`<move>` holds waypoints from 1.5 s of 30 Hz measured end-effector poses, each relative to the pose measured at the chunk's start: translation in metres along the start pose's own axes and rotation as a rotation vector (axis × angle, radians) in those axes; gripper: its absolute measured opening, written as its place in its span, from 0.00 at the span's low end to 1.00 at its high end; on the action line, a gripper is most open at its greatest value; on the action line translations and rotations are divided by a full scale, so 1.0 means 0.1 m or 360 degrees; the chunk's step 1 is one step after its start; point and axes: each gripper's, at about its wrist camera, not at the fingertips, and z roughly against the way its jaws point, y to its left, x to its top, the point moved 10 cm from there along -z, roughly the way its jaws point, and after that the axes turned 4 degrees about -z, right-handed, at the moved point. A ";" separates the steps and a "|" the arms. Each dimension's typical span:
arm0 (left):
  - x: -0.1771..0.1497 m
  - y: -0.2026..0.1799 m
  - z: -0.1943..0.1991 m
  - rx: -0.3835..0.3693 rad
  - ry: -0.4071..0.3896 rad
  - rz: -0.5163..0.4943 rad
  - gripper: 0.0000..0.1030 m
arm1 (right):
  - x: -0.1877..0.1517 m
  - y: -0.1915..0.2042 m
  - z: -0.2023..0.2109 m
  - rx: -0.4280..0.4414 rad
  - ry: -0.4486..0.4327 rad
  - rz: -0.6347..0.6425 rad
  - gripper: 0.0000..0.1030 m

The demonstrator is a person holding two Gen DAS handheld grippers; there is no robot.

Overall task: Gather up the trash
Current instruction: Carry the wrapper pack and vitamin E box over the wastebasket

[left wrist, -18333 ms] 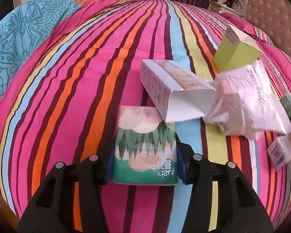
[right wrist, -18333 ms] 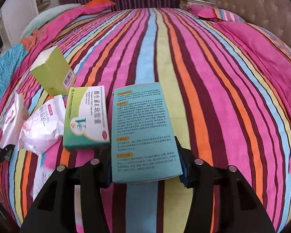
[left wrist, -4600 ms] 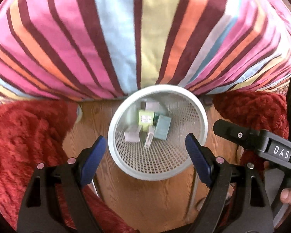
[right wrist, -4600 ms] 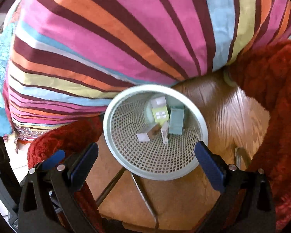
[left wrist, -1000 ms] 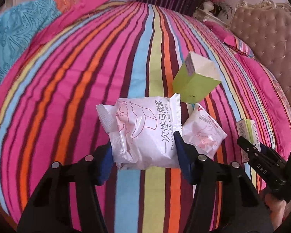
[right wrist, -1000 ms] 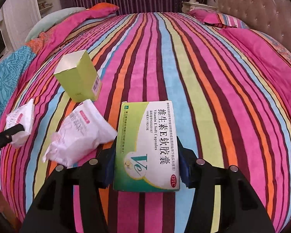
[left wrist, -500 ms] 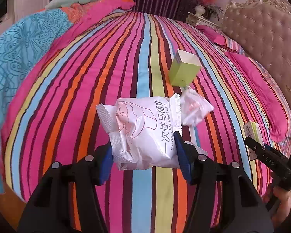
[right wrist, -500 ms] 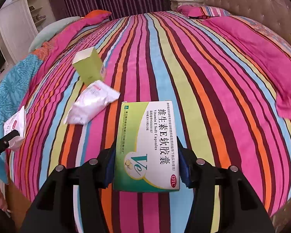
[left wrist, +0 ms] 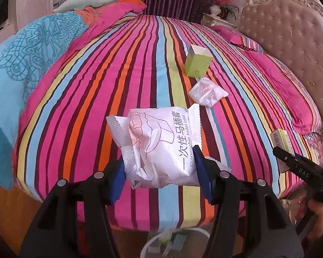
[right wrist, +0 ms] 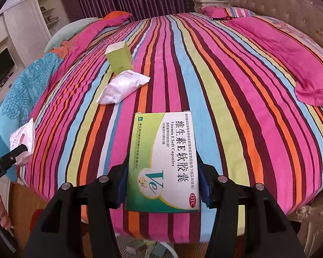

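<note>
- A white toilet-cover packet (left wrist: 159, 148) is clamped between the blue pads of the left gripper (left wrist: 159, 172); the soft pack bulges ahead of the pads and is held clear above the striped bedspread (left wrist: 92, 90).
- A green vitamin E box (right wrist: 163, 161) is pinched flat, by its long edges, in the closed right gripper (right wrist: 162, 185), with the printed face up and most of its length projecting forward.
- Directly below and just behind both claws, the rim of a white mesh bin (left wrist: 174, 245) is seen at the bottom edge of each view, with some boxes already inside; the bin is judged to be the drop point.
- Further ahead of the left claw, a smaller crumpled white packet (left wrist: 206, 92) lies on the bedspread, and just beyond it a lime-green carton (left wrist: 197, 63) stands tilted; both are still to be collected.
- The step in hand is judged to be the carry to the bin. It would be done well if both grips are kept firm until each claw is tipped down over the bin's mouth.
- The packet is likely to sag or slip, so steady pad pressure is advised; the box, being stiff, should drop cleanly once the jaws are parted.
- Releases are best made one after the other, so that the two claws are not crowded over the rim.
</note>
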 end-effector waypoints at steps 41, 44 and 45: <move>-2.24 -0.50 -0.15 -0.0137 0.0566 -0.0269 0.55 | -2.19 0.53 0.13 0.0272 0.0607 -0.0099 0.49; -2.39 -0.50 -0.24 -0.0159 0.0658 -0.0247 0.55 | -2.31 0.51 0.05 0.0298 0.0702 -0.0122 0.49; -2.43 -0.48 -0.27 -0.0163 0.0686 -0.0237 0.55 | -2.35 0.50 0.02 0.0295 0.0734 -0.0129 0.49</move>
